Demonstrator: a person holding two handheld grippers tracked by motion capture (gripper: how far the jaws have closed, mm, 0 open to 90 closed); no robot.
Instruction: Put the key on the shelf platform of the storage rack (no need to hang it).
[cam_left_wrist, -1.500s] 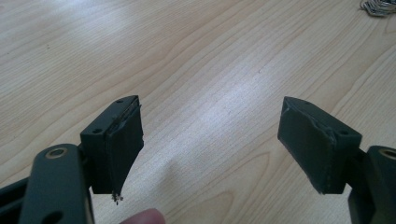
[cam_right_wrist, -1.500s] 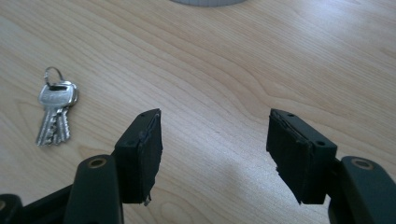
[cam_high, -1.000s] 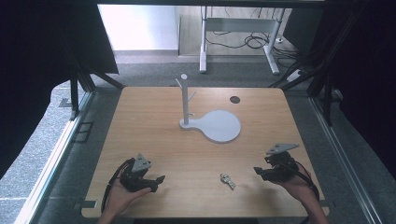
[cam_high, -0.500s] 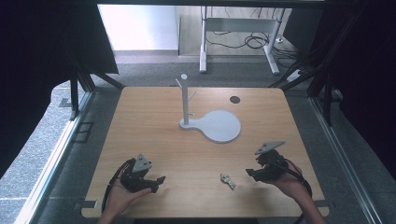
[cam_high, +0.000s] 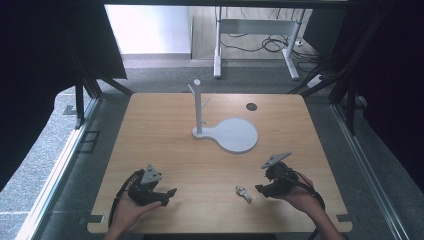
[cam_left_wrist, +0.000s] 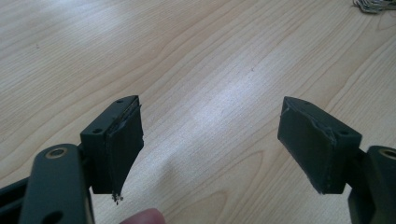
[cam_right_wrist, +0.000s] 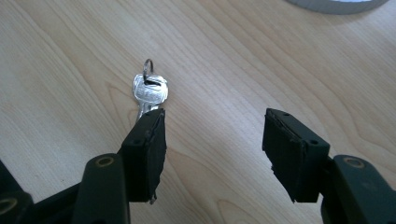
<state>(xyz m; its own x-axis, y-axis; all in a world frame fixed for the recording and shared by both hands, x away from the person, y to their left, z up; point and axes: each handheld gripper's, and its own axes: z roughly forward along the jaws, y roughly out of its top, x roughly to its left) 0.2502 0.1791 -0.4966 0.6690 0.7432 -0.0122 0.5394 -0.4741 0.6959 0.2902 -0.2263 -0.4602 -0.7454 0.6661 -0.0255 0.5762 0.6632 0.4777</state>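
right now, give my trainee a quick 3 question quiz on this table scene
1. True or false: the right hand-held gripper is shut on the keys.
2. Which hand-held gripper is nearer the keys: A left, B right?
3. Fill in: the white stand has a round base and an upright ____ with pegs.

Key:
1. False; its jaws stand open, with the keys on the table just ahead of one jaw.
2. B
3. post
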